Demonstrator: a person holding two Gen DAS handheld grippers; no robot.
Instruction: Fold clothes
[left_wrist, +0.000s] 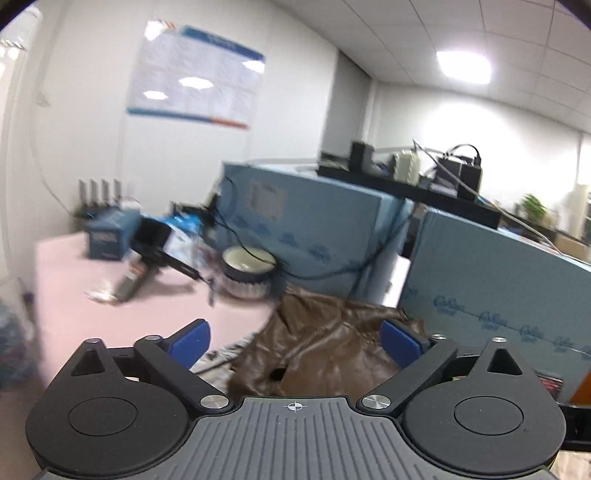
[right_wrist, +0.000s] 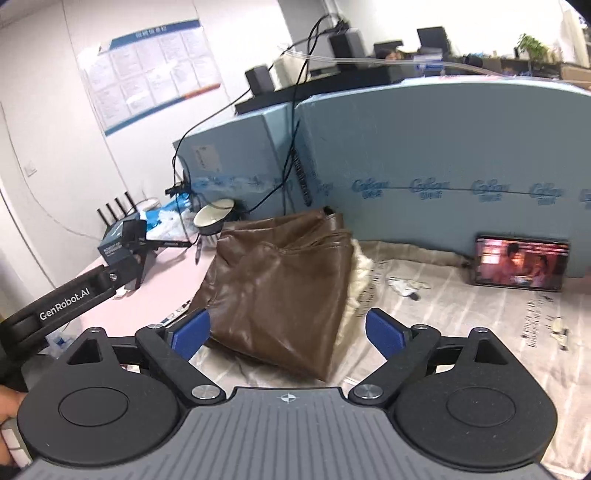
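A brown leather garment (right_wrist: 280, 295) lies folded on the light printed table cover (right_wrist: 461, 325), with a white fleecy edge (right_wrist: 360, 280) showing on its right side. It also shows in the left wrist view (left_wrist: 325, 347), crumpled and close in front. My left gripper (left_wrist: 295, 341) is open and empty, just above the garment's near edge. My right gripper (right_wrist: 288, 332) is open and empty, hovering over the garment's near corner. The left gripper's black body (right_wrist: 66, 299) shows at the left of the right wrist view.
Blue foam boards (right_wrist: 424, 166) wall the back of the table. A phone (right_wrist: 521, 264) with a video playing leans against them. A bowl (right_wrist: 214, 218), a blue box (right_wrist: 116, 247), black cables (right_wrist: 291, 122) and clutter stand at the back left on the pink surface (left_wrist: 110, 314).
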